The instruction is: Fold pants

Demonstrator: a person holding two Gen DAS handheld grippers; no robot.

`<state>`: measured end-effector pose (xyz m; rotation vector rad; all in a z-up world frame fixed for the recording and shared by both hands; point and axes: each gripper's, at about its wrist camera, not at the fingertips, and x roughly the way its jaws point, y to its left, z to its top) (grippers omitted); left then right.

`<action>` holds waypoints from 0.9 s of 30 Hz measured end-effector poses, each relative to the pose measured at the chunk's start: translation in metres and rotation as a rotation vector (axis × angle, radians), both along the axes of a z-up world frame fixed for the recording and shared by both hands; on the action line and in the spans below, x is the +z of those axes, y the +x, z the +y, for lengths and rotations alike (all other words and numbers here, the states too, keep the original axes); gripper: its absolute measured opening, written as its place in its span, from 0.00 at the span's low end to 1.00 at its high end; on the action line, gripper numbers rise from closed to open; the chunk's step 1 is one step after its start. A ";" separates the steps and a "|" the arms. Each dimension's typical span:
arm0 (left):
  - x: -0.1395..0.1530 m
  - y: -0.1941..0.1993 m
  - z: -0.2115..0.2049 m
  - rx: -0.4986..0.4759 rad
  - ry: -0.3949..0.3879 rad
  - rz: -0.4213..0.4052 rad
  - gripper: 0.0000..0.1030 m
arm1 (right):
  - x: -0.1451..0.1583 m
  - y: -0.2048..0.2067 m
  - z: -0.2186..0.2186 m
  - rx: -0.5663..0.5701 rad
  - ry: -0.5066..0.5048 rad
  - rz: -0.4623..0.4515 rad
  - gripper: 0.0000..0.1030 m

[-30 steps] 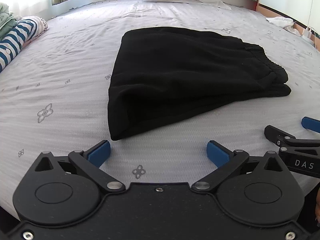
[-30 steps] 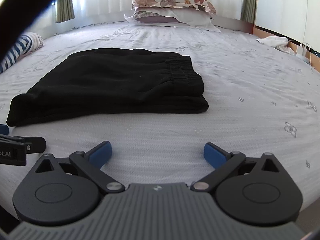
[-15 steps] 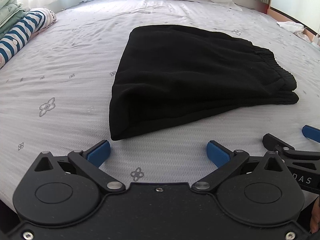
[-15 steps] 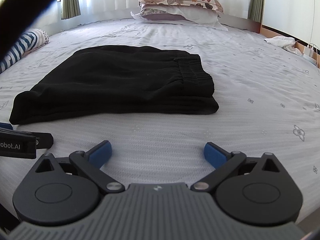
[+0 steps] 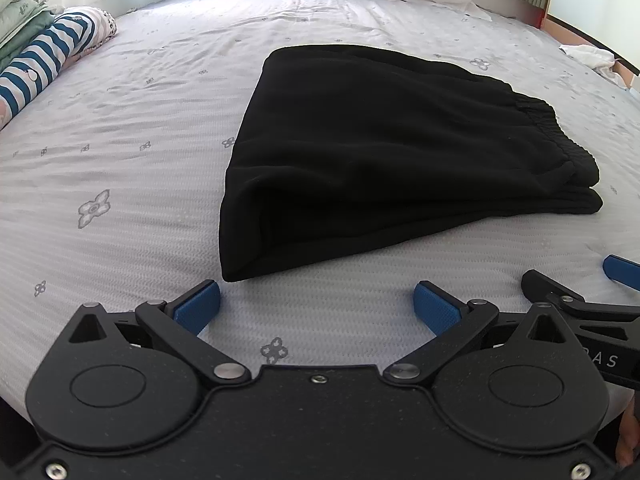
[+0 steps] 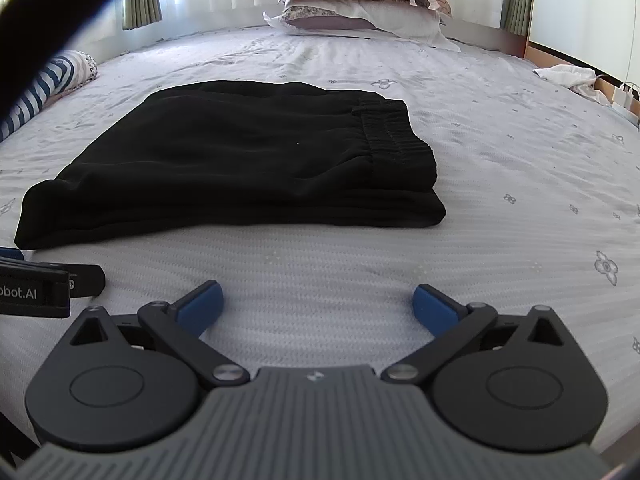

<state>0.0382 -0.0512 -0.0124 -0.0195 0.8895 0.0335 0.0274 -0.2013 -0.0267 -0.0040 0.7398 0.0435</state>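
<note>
Black pants [image 5: 384, 152] lie folded in a flat stack on the bed sheet [image 5: 140, 128], elastic waistband at the right end. They also show in the right wrist view [image 6: 240, 168]. My left gripper [image 5: 318, 304] is open and empty, just short of the stack's near left corner. My right gripper [image 6: 318, 304] is open and empty, in front of the stack's near right edge. The right gripper shows at the right edge of the left wrist view [image 5: 580, 296]. The left gripper shows at the left edge of the right wrist view [image 6: 48, 284].
Stacked pillows [image 6: 360, 4] lie at the head of the bed. A striped rolled item [image 5: 44, 64] and folded bedding [image 5: 16, 12] lie at the left. A white cloth [image 6: 568, 76] sits at the right edge by a wooden frame.
Both grippers have moved slightly forward toward the pants, which look larger and nearer. The pants have not moved. Both grippers stay open.
</note>
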 end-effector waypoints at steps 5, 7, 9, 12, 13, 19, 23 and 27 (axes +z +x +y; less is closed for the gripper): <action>0.000 0.000 0.000 -0.002 -0.001 0.000 1.00 | -0.001 -0.001 -0.001 0.001 0.000 -0.003 1.00; 0.000 0.001 0.001 -0.002 -0.003 0.003 1.00 | -0.001 0.000 -0.002 0.001 -0.001 -0.002 1.00; -0.001 0.001 0.001 -0.001 -0.005 0.004 1.00 | 0.000 0.000 -0.002 0.001 -0.001 -0.002 1.00; -0.001 0.001 0.001 -0.002 -0.006 0.005 1.00 | 0.000 0.000 -0.002 0.002 -0.002 -0.003 1.00; -0.001 0.001 0.002 -0.002 -0.006 0.005 1.00 | 0.000 0.000 -0.002 0.002 -0.002 -0.003 1.00; -0.001 0.001 0.001 -0.002 -0.006 0.005 1.00 | -0.001 0.000 -0.002 0.002 -0.002 -0.002 1.00; -0.001 0.001 0.002 -0.002 -0.006 0.005 1.00 | -0.001 0.000 -0.002 0.002 -0.002 -0.003 1.00; -0.001 0.001 0.001 -0.001 -0.006 0.005 1.00 | -0.001 0.000 -0.002 0.001 -0.002 -0.002 1.00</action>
